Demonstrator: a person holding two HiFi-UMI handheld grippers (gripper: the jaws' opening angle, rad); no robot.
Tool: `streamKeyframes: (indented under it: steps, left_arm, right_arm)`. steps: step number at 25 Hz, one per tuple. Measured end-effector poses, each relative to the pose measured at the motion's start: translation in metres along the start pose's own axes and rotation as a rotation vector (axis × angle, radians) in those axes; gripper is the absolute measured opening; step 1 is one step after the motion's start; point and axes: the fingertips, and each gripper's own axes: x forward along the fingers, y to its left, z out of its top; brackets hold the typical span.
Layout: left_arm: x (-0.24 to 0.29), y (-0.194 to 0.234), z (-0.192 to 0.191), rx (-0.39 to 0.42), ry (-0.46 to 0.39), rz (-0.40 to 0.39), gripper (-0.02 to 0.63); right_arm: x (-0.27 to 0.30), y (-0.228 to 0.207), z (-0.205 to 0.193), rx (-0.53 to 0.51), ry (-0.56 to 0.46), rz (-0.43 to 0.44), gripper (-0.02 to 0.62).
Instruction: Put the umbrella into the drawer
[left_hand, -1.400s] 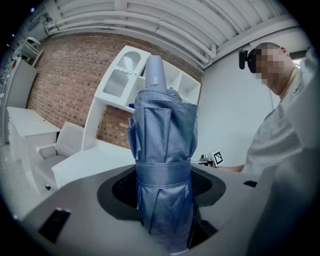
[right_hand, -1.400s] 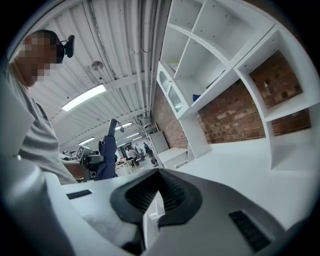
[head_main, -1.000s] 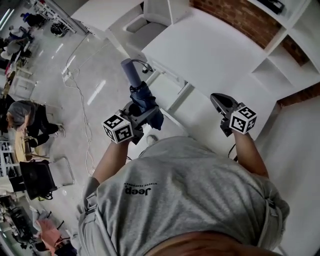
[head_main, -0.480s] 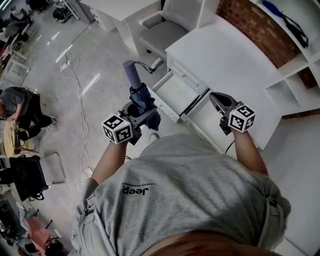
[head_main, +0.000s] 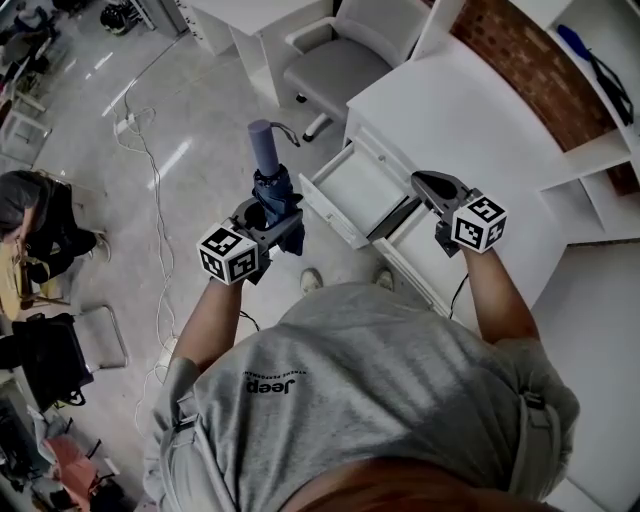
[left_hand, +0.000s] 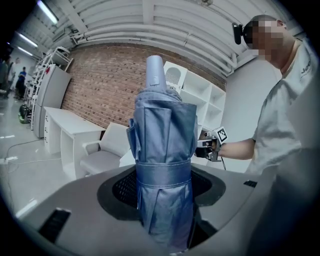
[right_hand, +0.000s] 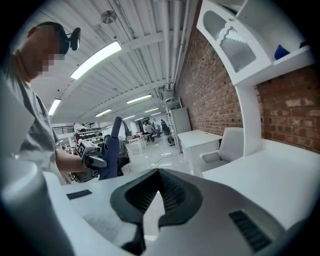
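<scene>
A folded blue umbrella (head_main: 270, 180) stands upright in my left gripper (head_main: 268, 215), whose jaws are shut on its lower part. In the left gripper view the umbrella (left_hand: 162, 145) fills the middle, its strap wrapped round the canopy, handle end up. The white drawer (head_main: 355, 190) is pulled out of the desk (head_main: 470, 100), just right of the umbrella. My right gripper (head_main: 430, 185) hovers over the drawer's right end, jaws shut and holding nothing; in its own view the right gripper (right_hand: 159, 175) looks across at the umbrella (right_hand: 111, 150).
A grey chair (head_main: 340, 60) stands beyond the drawer. White shelves (head_main: 600, 150) against a brick wall lie to the right. A cable (head_main: 150, 170) runs along the glossy floor on the left, where a seated person (head_main: 30, 220) and folding chairs are.
Both grippers have travelled toward the desk with the umbrella still held. The open drawer has come fully into view and now lies between them.
</scene>
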Motion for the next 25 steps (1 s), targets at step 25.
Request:
streamKeyframes:
  steps: [25]
  left_arm:
    - [0.156, 0.116, -0.101, 0.118, 0.303, 0.094, 0.265]
  right_arm:
    - [0.119, -0.078, -0.094, -0.017, 0.099, 0.102, 0.008]
